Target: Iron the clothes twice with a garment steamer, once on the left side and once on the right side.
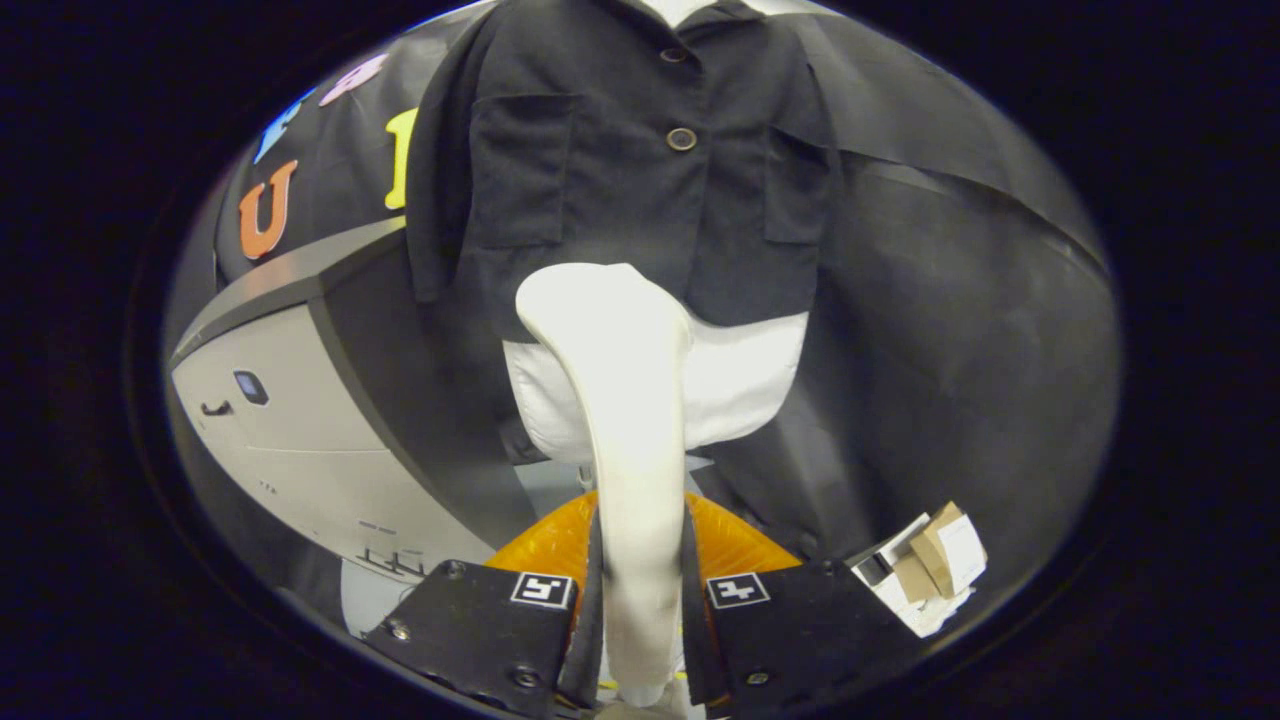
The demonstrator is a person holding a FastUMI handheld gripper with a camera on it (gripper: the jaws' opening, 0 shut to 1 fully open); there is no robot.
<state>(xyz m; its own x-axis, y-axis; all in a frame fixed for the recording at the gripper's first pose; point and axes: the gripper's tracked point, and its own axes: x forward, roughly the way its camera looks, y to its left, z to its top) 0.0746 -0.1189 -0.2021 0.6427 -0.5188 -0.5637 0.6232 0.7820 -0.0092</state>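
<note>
Now tongs [640, 590] clamp white steamer [620, 400], head against black shirt [620, 170] hem.

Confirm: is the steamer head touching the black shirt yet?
Cannot tell. In the gripper view the gripper is shut on the white steamer, whose head overlaps the hem of the black shirt on the mannequin; neither contact nor a gap shows.

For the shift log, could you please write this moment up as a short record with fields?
tool: white garment steamer, handle between the fingers
gripper: gripper shut on the steamer handle
steamer head: at the shirt's lower hem, near the middle
garment: dark buttoned shirt on a white mannequin torso
nearby: grey cabinet to one side; small cardboard boxes to the other
</note>
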